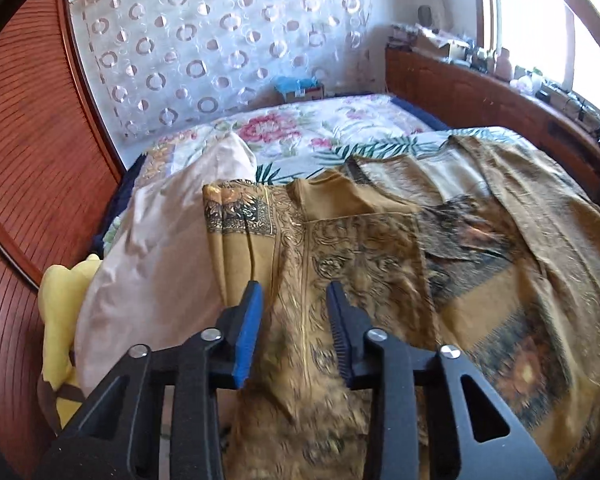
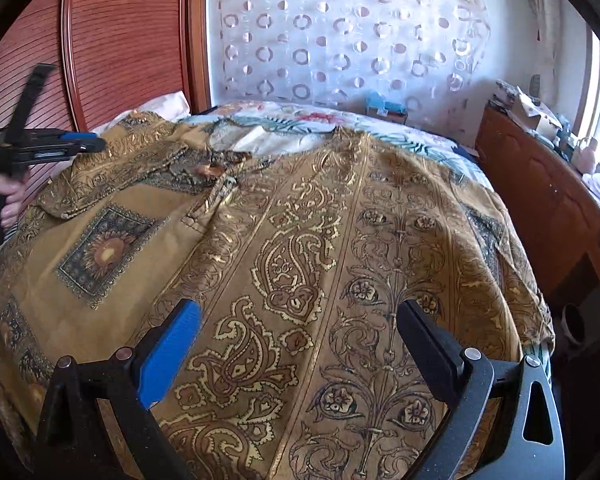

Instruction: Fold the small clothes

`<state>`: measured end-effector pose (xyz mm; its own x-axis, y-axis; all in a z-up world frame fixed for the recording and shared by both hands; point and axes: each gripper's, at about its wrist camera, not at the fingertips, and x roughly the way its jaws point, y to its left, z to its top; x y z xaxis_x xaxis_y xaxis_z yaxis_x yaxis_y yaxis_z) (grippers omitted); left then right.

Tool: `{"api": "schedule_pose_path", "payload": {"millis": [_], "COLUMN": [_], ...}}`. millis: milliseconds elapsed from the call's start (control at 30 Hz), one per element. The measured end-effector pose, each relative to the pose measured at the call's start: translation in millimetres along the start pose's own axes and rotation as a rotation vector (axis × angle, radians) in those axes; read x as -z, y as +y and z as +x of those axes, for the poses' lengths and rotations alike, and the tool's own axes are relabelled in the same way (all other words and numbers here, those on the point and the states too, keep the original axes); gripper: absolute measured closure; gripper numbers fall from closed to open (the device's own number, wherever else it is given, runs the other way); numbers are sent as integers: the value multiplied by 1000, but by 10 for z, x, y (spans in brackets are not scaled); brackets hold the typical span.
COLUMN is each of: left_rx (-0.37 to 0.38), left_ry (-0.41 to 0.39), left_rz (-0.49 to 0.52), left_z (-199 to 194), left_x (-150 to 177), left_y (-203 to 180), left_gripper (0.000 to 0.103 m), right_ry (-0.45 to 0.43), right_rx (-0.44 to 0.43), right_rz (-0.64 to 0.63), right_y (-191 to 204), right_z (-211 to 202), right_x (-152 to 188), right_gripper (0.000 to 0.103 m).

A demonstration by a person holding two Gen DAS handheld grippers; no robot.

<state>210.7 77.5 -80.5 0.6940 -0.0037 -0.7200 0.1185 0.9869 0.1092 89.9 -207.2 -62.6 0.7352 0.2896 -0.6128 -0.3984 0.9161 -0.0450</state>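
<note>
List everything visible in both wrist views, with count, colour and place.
garment: one, mustard-gold with paisley print, spread across the bed
bedspread: one, white floral, under the garment
pillow: one, pale pink, bed's left side
yellow item: one, beside the pillow
curtain: one, white with rings, behind the bed
wooden panel: red-brown, left
cluttered ledge: wooden, right, under the window
left gripper: black with blue pad, over the fabric, partly closed
right gripper: open above the garment
hand: holding the left gripper

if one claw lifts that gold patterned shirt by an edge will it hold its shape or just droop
The gold patterned shirt would probably droop: it already drapes over the bed in soft folds and wrinkles. It looks thin, so likely light. The rest would likely drag behind, since it is spread wide.
</note>
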Motion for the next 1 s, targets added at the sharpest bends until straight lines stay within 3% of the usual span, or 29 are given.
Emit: {"api": "schedule_pose_path", "payload": {"millis": [233,267,300,367,500,700,900,1000], "left_rx": [-42,-50,-68,-97,-115,-146,-222,-158], "left_ry": [68,69,68,58,9,-110,-83,-111], "left_rz": [20,24,33,48,40,-139,-186,-221], "left_z": [211,215,213,194,68,-253,-219,-312], "left_x": [-12,-9,-5,4,-25,-73,81,147], "left_y": [55,51,43,41,137,597,826,884], "left_gripper": [71,76,93,99,100,100,100,100], "right_ry": [-11,-14,-16,-18,-16,-17,-15,-14], "right_rx": [13,15,17,11,-3,0,-1,-2], "right_rz": [-12,-15,-17,-13,8,7,9,11], "right_y": [43,30,34,28,-16,-29,-29,-32], "right_z": [-19,8,6,19,27,33,48,54], "right_x": [13,4,0,-3,4,1,-1,-4], "right_gripper": [4,4,4,4,4,4,4,4]}}
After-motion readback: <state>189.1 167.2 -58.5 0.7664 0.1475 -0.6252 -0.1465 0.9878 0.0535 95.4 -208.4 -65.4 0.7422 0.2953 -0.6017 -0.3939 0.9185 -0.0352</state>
